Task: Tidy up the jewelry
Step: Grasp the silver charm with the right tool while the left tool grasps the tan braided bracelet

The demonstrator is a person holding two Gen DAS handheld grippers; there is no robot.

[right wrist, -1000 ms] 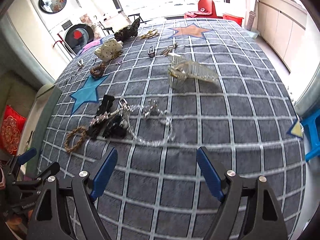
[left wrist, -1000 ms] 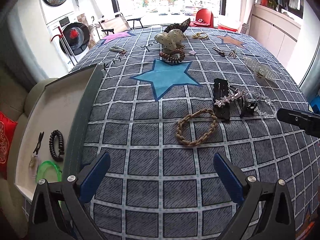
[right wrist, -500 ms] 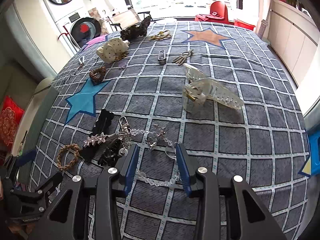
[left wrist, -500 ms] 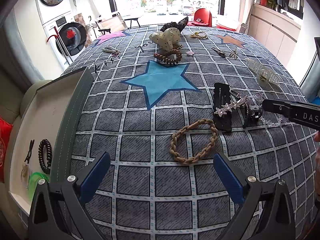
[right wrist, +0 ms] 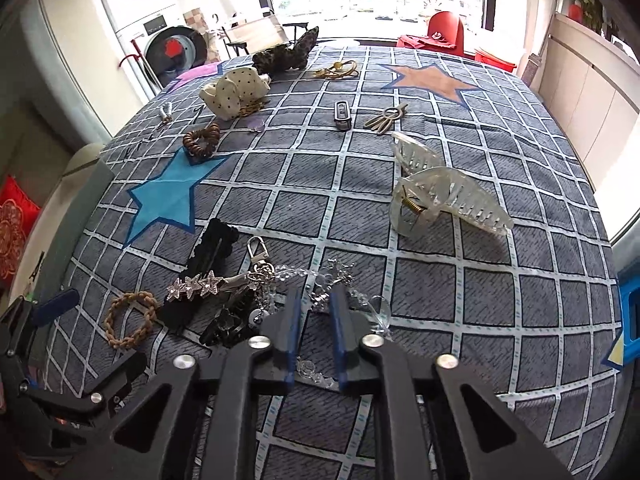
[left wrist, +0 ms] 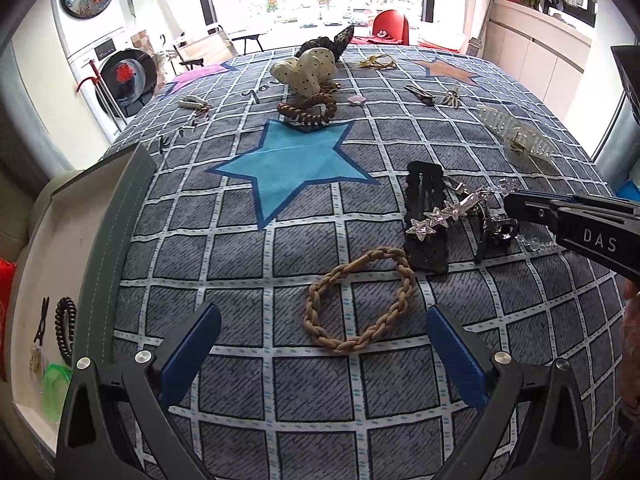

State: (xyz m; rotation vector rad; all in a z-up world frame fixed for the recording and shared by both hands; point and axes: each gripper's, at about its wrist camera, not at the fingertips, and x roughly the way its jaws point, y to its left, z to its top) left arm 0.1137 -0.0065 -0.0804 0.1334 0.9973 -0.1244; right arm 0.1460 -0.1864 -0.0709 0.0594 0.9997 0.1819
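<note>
A clear crystal bead chain (right wrist: 340,276) lies on the grey checked cloth (right wrist: 440,288), tangled with a star clip (right wrist: 194,286) and black clips (right wrist: 212,252). My right gripper (right wrist: 315,300) is nearly shut around the chain, blue pads either side of it; it also shows in the left wrist view (left wrist: 516,204). My left gripper (left wrist: 322,332) is open and empty, just in front of a braided tan hair tie (left wrist: 358,300).
A clear claw clip (right wrist: 444,200), brown coil tie (right wrist: 202,140), spotted scrunchie (right wrist: 236,90), metal clips (right wrist: 342,114) and gold pieces (right wrist: 338,70) lie further back. A white tray (left wrist: 56,264) at left holds a black coil tie (left wrist: 66,328) and small items.
My right gripper has moved forward over the bead chain and its jaws have closed from wide open to a narrow gap around it. The left gripper has drifted slightly forward.
</note>
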